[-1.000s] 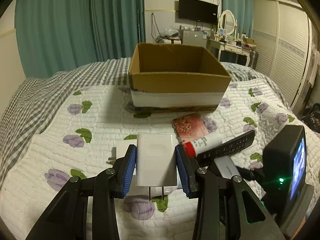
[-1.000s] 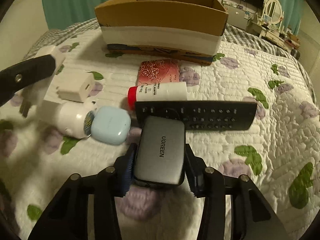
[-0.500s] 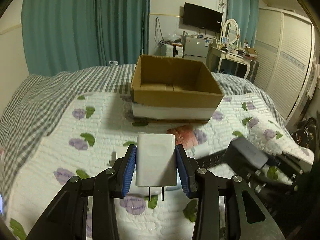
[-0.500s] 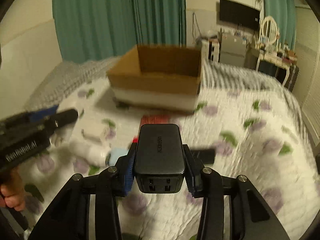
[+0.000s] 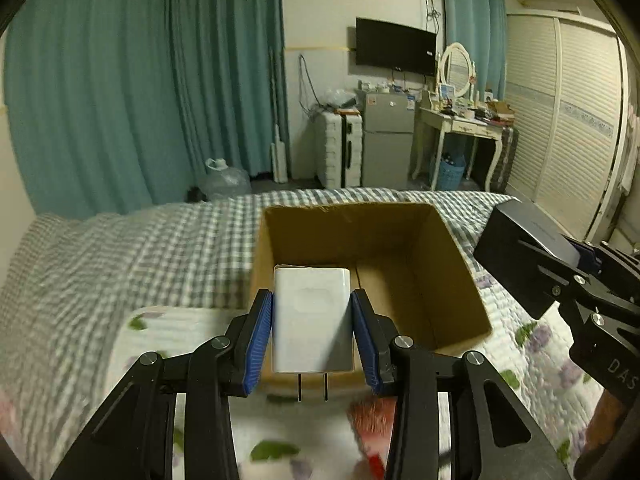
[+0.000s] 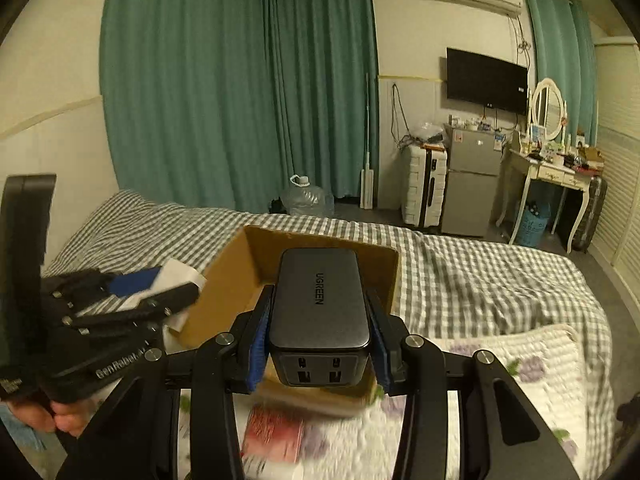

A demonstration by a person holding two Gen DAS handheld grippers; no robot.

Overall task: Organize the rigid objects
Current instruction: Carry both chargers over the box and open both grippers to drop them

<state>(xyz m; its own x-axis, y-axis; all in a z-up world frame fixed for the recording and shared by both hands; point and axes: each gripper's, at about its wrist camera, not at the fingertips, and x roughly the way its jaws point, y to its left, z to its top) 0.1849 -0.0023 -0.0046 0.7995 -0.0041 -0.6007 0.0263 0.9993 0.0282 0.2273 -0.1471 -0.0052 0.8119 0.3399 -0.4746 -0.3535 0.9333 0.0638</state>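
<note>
My left gripper (image 5: 312,320) is shut on a white wall charger (image 5: 311,320) with two prongs pointing down, held in the air over the near part of the open cardboard box (image 5: 400,248). My right gripper (image 6: 318,320) is shut on a dark grey UGREEN charger (image 6: 320,300), held above the box (image 6: 224,292) near its front edge. The right gripper with its charger also shows in the left wrist view (image 5: 528,256), to the right of the box. The left gripper shows in the right wrist view (image 6: 136,300), at the box's left side.
The box sits on a bed with a white flowered quilt (image 5: 532,344) and a grey checked blanket (image 5: 140,252). A red patterned case (image 6: 272,432) lies on the quilt in front of the box. Curtains, a fridge and a dressing table stand beyond the bed.
Both grippers have risen from the quilt and moved forward with their chargers, from the pile of objects up to above the box. The box now appears close and seen from above.
</note>
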